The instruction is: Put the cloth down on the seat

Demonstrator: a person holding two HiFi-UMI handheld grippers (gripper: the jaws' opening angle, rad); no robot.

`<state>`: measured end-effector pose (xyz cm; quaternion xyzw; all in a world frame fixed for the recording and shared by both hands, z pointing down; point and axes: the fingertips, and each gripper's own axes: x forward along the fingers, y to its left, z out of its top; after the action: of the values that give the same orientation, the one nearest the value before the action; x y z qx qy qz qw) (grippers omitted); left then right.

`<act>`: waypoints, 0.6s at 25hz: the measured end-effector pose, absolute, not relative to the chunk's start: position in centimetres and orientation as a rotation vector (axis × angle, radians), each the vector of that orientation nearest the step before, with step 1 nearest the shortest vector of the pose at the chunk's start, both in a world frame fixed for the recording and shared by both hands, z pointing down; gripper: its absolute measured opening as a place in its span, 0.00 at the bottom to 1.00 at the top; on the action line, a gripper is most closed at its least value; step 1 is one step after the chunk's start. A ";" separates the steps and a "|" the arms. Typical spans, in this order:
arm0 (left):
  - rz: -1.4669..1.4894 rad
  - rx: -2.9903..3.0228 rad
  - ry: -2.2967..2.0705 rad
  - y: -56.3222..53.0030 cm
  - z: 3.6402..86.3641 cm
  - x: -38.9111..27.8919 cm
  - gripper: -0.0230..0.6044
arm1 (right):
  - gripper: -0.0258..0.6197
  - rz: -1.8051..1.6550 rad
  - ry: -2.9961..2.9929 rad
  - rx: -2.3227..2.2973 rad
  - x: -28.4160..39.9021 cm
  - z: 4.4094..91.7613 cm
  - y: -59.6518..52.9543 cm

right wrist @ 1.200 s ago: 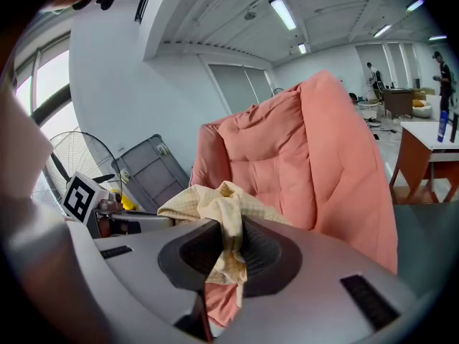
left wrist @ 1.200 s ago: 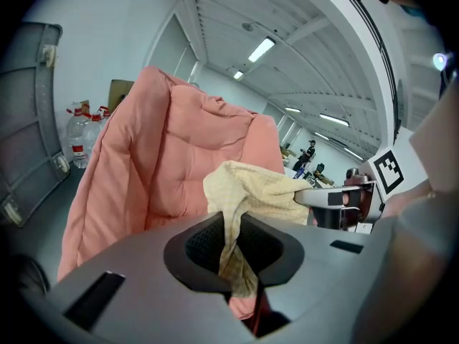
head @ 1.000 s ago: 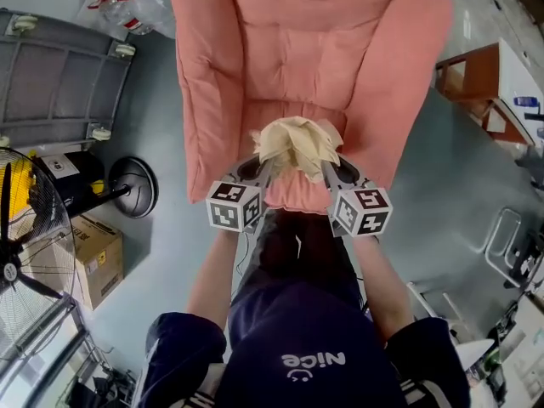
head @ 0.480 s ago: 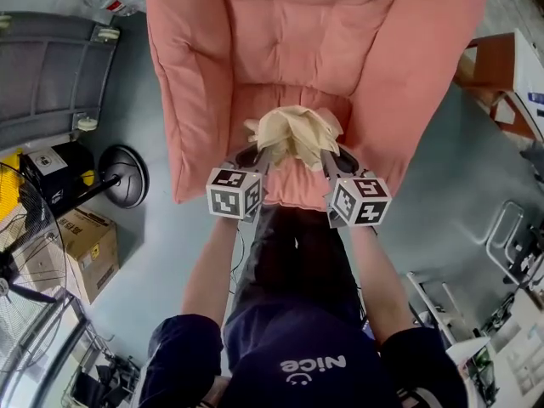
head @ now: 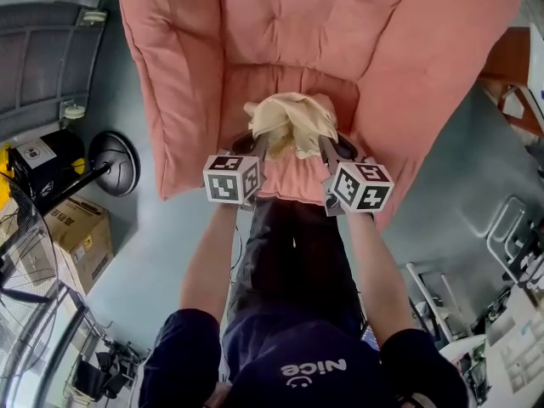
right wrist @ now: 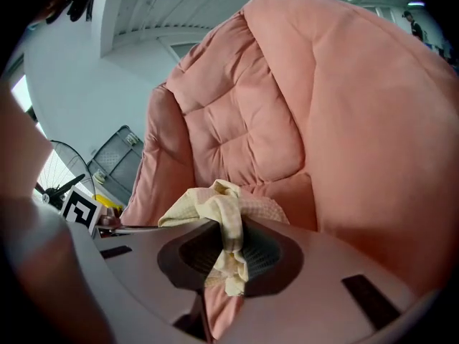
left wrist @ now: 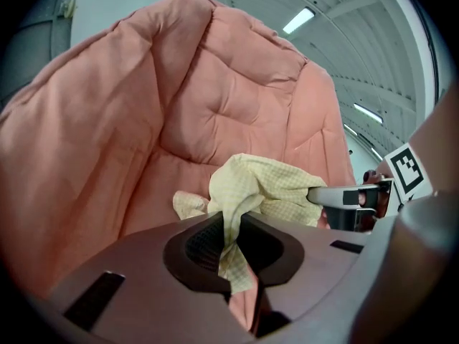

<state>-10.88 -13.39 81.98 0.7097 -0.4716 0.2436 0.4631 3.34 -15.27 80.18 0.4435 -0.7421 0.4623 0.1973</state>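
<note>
A crumpled pale yellow checked cloth [head: 291,123] hangs bunched between my two grippers, just above the front of the pink padded armchair's seat [head: 293,181]. My left gripper [head: 259,147] is shut on the cloth's left end [left wrist: 233,213], a fold pinched between its jaws. My right gripper [head: 325,149] is shut on the right end [right wrist: 228,228], a tail hanging below its jaws. The chair's quilted back [left wrist: 237,106] and arms rise behind the cloth [right wrist: 215,206] in both gripper views.
The chair's thick arms [head: 174,100] flank the seat on both sides. On the floor to the left stand a fan with a round base [head: 115,161], a cardboard box [head: 81,240] and a grey panel [head: 42,66]. A wooden unit [head: 510,58] is at the right.
Both grippers have come down with the cloth toward the chair seat, and the chair fills more of the head view. The grip on the cloth is unchanged.
</note>
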 end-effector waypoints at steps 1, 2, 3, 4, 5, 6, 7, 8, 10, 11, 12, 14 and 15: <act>0.598 1.731 -1.148 -13.1 82.7 -10.9 0.13 | 0.16 1.299 -2.068 1.249 3.5 80.8 -15.3; 0.604 1.720 -1.142 -12.9 83.4 -10.9 0.13 | 0.16 1.298 -2.057 1.257 3.7 81.4 -15.3; 0.617 1.710 -1.145 -12.6 84.1 -11.1 0.13 | 0.16 1.298 -2.050 1.264 3.9 82.0 -15.2; 0.631 1.699 -1.155 -12.3 84.8 -11.4 0.13 | 0.16 1.305 -2.047 1.270 4.1 82.6 -15.2; 0.644 1.685 -1.171 -12.2 85.4 -11.6 0.13 | 0.16 1.318 -2.049 1.273 4.2 83.1 -15.3; 0.652 1.669 -1.188 -12.0 86.1 -11.8 0.13 | 0.16 1.332 -2.048 1.274 4.2 83.7 -15.3; 0.653 1.649 -1.203 -11.8 86.8 -12.0 0.13 | 0.16 1.339 -2.039 1.273 4.3 84.3 -15.2; 0.647 1.628 -1.213 -11.4 87.5 -12.1 0.13 | 0.16 1.337 -2.024 1.270 4.3 84.9 -15.0; 0.619 1.584 -1.209 -10.7 88.7 -12.2 0.13 | 0.16 1.327 -1.991 1.265 4.2 86.2 -14.7; 0.608 1.565 -1.200 -10.4 89.3 -12.1 0.13 | 0.16 1.327 -1.978 1.264 4.1 86.7 -14.6; 0.606 1.550 -1.193 -10.1 89.9 -12.1 0.13 | 0.16 1.333 -1.968 1.265 4.1 87.2 -14.6; 0.623 1.542 -1.188 -9.8 90.8 -12.2 0.13 | 0.16 1.343 -1.950 1.267 4.0 88.3 -14.5; 0.633 1.547 -1.188 -9.7 91.2 -12.3 0.13 | 0.16 1.341 -1.939 1.267 4.0 88.8 -14.4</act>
<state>-12.29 -9.73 91.15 0.6449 -0.4951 0.2638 0.5190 4.05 -14.39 88.76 0.4606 -0.7050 0.4876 0.2304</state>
